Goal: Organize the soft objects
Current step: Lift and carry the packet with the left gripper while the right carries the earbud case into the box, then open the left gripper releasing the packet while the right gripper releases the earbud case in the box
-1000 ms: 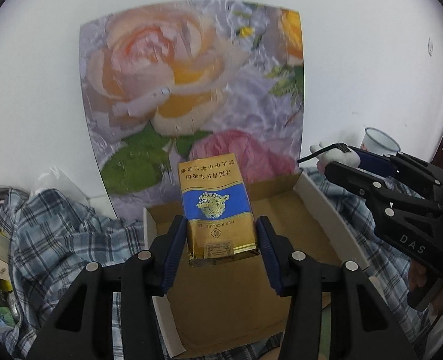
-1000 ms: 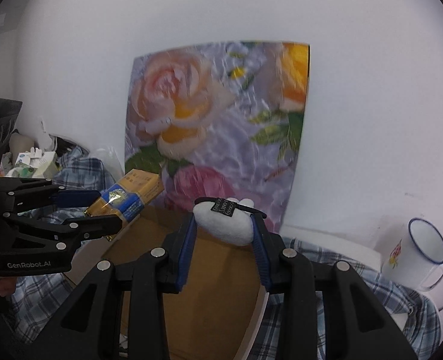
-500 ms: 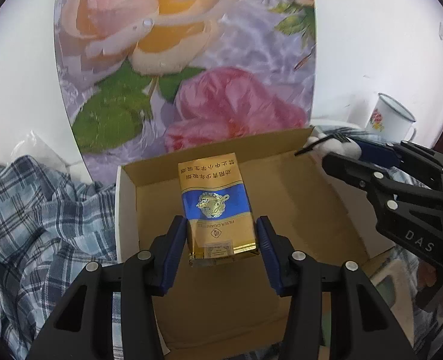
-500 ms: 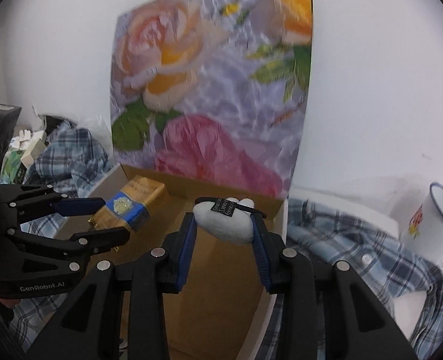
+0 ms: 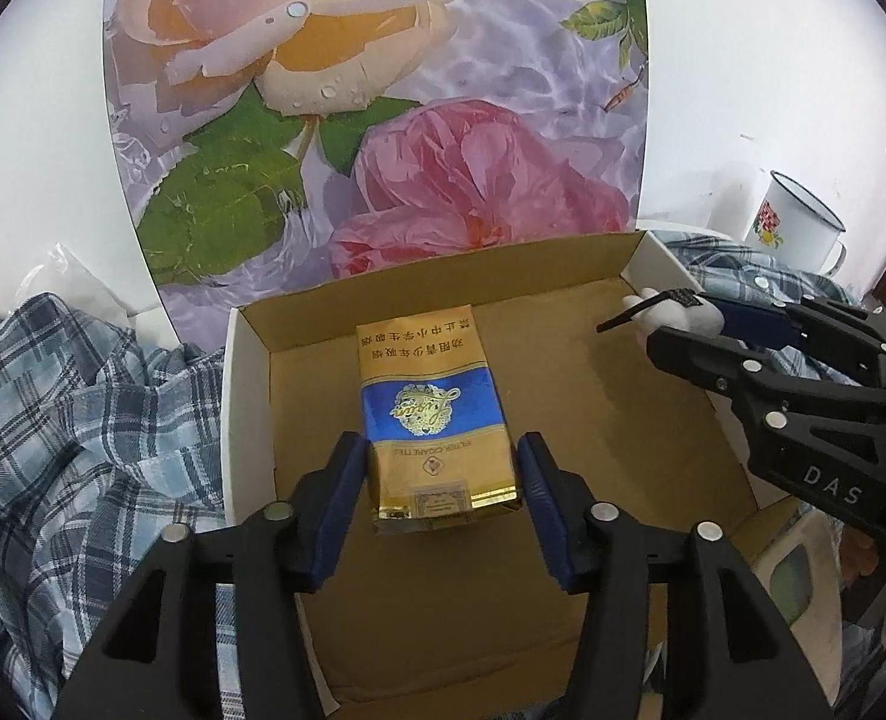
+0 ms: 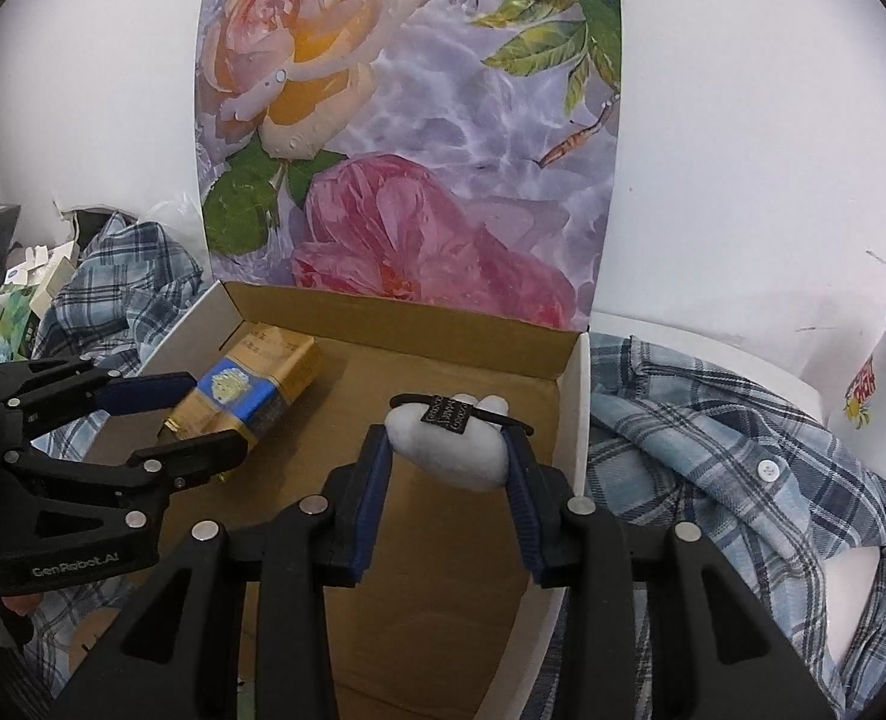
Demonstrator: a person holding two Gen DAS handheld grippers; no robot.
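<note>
Both tools have sunk toward the cardboard box (image 5: pixel 251 360) since the earlier frames, and the left tool's (image 5: pixel 443 480) jaws have just been opening. They now stand clear of the gold and blue pack (image 5: pixel 434 414), which lies flat between them on the box floor, left of middle. Further right, the right tool (image 6: pixel 450 450) tilts steeply down and grips the white plush toy (image 6: pixel 449 456) just above the floor by the right wall.
</note>
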